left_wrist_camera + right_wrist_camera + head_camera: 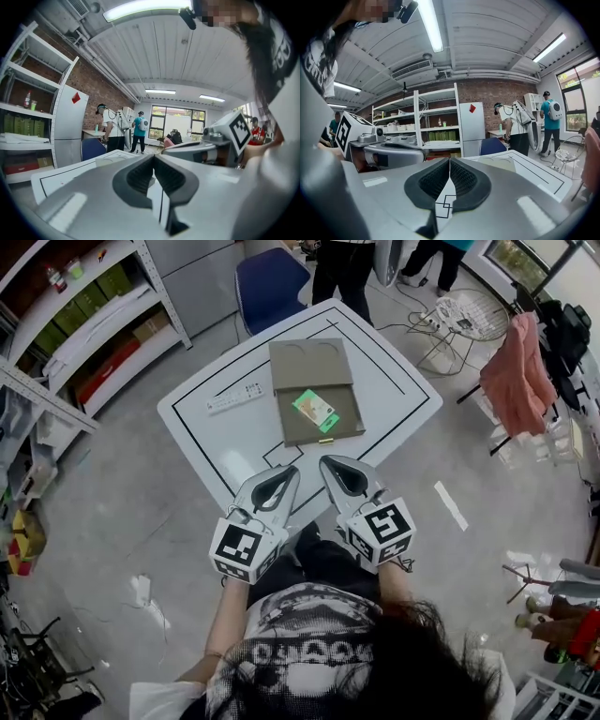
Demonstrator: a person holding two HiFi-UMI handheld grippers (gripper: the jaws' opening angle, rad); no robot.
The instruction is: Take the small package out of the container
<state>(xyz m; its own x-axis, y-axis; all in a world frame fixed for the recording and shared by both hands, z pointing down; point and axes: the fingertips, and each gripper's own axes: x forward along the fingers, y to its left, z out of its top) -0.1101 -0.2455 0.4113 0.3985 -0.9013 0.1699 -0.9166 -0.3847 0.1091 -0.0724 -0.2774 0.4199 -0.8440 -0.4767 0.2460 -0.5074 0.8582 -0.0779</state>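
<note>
**Item 1, left tool** (pixel 284 472): clenched, with nothing between its jaws. You hold it over the near edge of the bench (pixel 197 418), well short of the container.

**Item 2, right tool** (pixel 331 465): also clenched and empty, just beside the left one.

**Item 3, container** (pixel 305 357): a flat tan box near the middle of the bench, with its lid laid back on the far side.

**Item 4, small package** (pixel 314 411): green and white, lying flat on the floor of the container's open tray, clear of the walls.

**Item 5, white flat item** (pixel 236 397): on the bench left of the container, apart from it (not part of your job).

**Hazards, as judged from here:**
- If you reach in with a tool clenched, you will likely shove the package across the tray rather than take it, so spread the jaws first.
- The package lies flat. Jaw tips coming straight down may skate off it or pinch the tray floor, so favour an edge.
- The container looks light. A lift with nothing bracing it could drag or tip the box, and your other tool could steady its rim.
- A sweep from the left risks knocking the white item.
</note>
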